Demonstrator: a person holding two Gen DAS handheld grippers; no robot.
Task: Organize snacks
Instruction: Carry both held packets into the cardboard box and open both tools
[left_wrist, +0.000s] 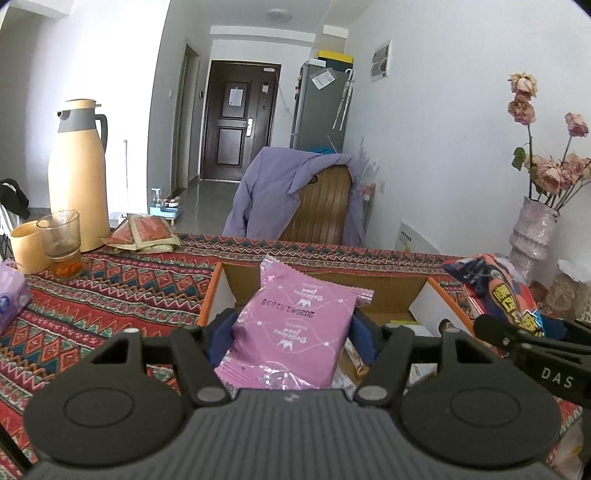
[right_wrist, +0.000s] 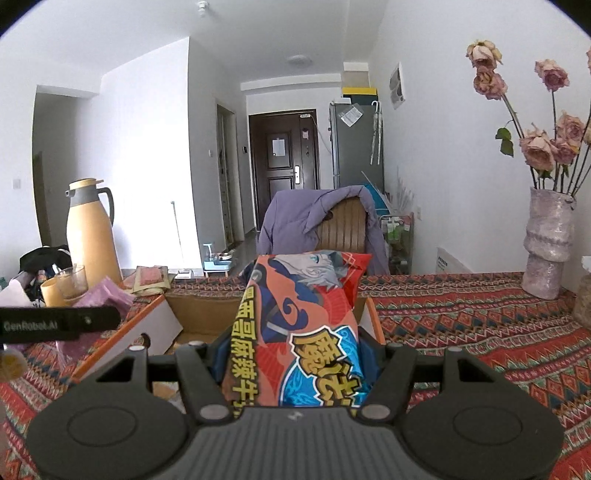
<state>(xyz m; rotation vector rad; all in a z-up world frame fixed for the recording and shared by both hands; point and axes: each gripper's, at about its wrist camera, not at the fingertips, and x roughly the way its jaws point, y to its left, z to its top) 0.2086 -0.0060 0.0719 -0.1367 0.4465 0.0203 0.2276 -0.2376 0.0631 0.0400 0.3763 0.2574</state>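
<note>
Overhead, left tool pinching glossy pink snack packet above open cardboard box, right tool pinching crinkly orange-blue snack bag above the box, patterned woven counter around the box, tan thermos jug left of the box.

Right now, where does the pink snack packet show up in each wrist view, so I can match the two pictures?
Left wrist view: the pink snack packet fills the lower centre, clamped in the left gripper over the cardboard box.
Right wrist view: it sits at the left edge, partly hidden behind the left gripper's black finger.
Shared landmark: the yellow thermos, at left on the table.
</note>
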